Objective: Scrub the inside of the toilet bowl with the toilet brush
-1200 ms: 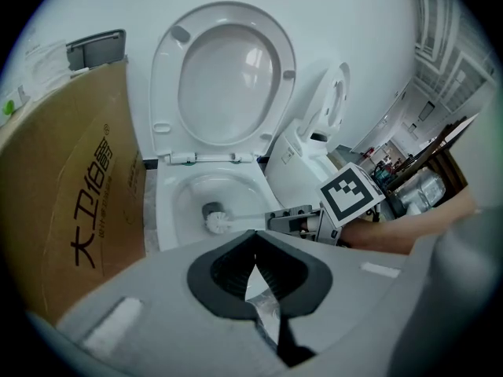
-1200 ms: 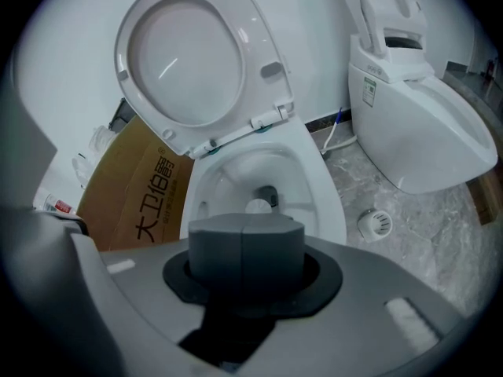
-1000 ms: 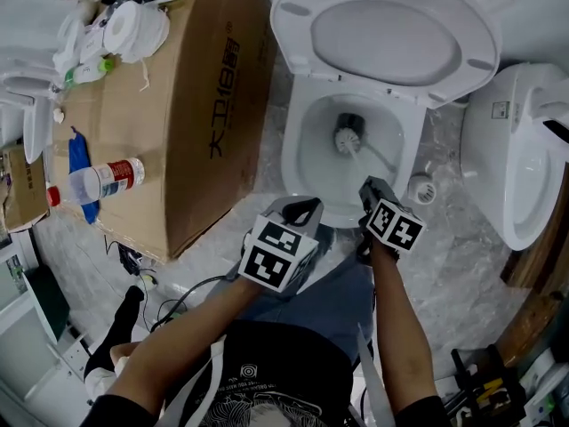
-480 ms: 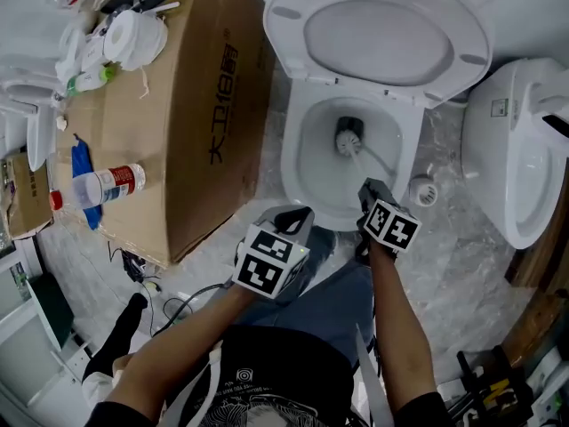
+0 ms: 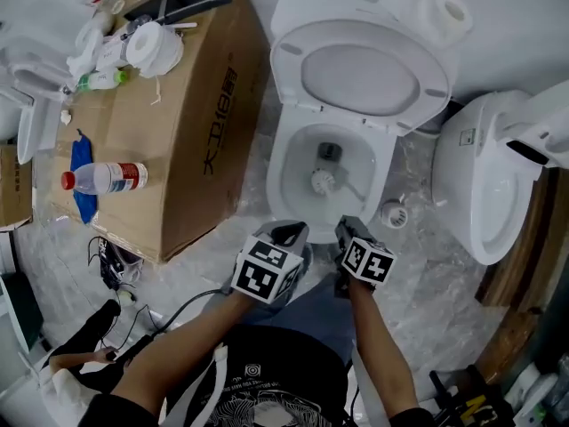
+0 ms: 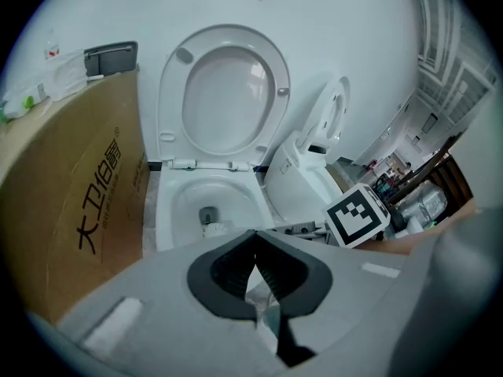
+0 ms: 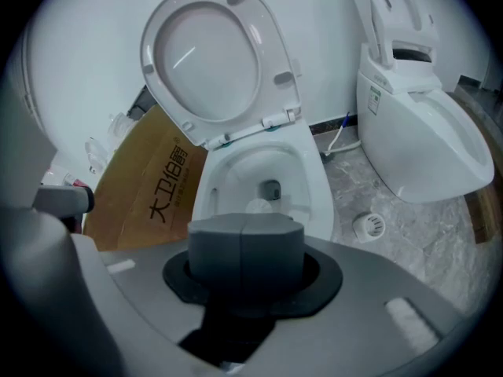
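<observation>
Both tools shut: right tool [image 5: 343, 228] grips toilet brush [image 5: 323, 181], head now pulled back from drain [image 5: 330, 151] toward tool, scrub stroke under way; left tool [image 6: 254, 242] empty alongside.

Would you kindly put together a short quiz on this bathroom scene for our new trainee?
1. True or false: the toilet lid is down.
2. Where is the head of the toilet brush? A) on the floor B) inside the toilet bowl C) in a bucket
3. Fill in: the bottle lying on the cardboard box has a ___ cap.
Key: 1 false; 2 B; 3 red.
</observation>
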{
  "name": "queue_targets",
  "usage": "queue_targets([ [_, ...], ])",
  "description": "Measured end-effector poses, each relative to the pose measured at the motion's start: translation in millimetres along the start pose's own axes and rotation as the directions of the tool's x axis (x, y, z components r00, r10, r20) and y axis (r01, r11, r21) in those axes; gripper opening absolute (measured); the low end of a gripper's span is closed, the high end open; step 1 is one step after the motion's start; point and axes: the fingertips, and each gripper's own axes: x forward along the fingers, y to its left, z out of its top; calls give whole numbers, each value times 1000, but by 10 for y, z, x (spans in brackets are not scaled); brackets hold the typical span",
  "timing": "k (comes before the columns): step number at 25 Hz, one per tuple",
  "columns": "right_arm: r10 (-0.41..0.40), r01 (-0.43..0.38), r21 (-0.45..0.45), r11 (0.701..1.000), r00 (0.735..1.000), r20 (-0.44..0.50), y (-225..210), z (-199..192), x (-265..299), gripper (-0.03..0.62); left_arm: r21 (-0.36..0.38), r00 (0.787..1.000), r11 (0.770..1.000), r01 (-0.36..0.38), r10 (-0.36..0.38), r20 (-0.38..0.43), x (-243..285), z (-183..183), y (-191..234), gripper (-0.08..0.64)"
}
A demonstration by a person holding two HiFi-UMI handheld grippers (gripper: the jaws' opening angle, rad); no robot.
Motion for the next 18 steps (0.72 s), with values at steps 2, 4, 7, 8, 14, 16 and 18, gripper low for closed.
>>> queue_targets([
  [2,22,-22,-21,1000,1000,14,75,46,-158,150,-13,1000,1000,2,-2,20,-51,25,-76,-5],
  [4,55,-54,-42,998,998,24,161,78,-321,150,-30,999,1000,6,-5,43,-109,60,-158,-5],
  [7,84,-79,-95,992,995,53,257,195,-628,150,-54,996,999,8,-3,87,-211,143,-298,-5],
  [8,90,-83,-111,990,994,62,286,220,-743,150,-63,995,998,8,-1,99,-255,153,-349,-5],
  [14,143,-113,-202,973,979,144,451,456,-1382,150,-73,981,997,14,0,193,-480,331,-713,-6],
  [16,163,-122,-233,965,972,167,507,527,-1589,150,-67,973,998,13,3,231,-570,419,-850,-6],
  [18,184,-131,-264,956,965,187,569,594,-1796,150,-61,964,998,9,8,267,-669,516,-972,-6],
])
